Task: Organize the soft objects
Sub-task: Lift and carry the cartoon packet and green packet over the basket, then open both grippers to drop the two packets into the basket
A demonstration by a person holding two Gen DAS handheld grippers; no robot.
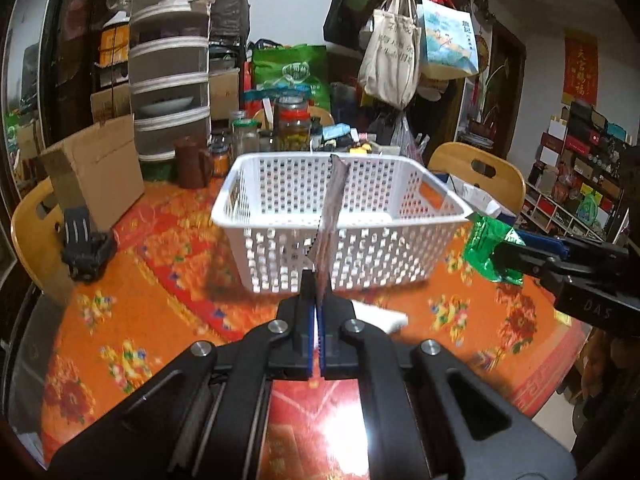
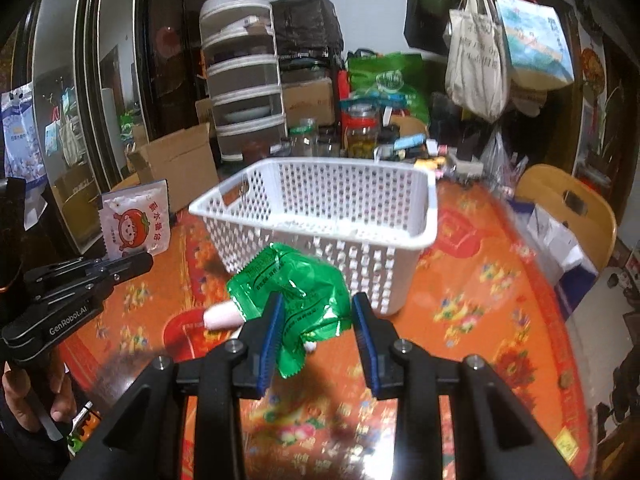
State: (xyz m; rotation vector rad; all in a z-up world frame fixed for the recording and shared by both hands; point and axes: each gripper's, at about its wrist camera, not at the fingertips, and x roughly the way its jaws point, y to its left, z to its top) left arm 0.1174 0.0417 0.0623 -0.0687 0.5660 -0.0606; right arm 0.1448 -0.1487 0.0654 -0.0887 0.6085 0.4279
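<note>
A white perforated basket (image 1: 340,216) (image 2: 320,216) stands on the orange floral tablecloth, ahead of both grippers. My left gripper (image 1: 319,280) is shut on a thin flat packet (image 1: 332,208), which I see edge-on in the left wrist view. In the right wrist view that packet (image 2: 134,220) is white with a red cartoon print, and the left gripper (image 2: 146,260) holds it up left of the basket. My right gripper (image 2: 318,304) is shut on a puffy green foil packet (image 2: 296,300), clear of the table and near the basket's front. In the left wrist view the right gripper (image 1: 506,256) and the green packet (image 1: 494,250) sit at the right.
A small white-pink soft item (image 2: 222,316) (image 1: 384,318) lies on the cloth below the green packet. Behind the basket are jars (image 1: 294,124), a cardboard box (image 1: 96,168) and a tiered mesh rack (image 1: 170,68). Wooden chairs (image 1: 480,172) flank the table. A black clamp (image 1: 86,244) lies at left.
</note>
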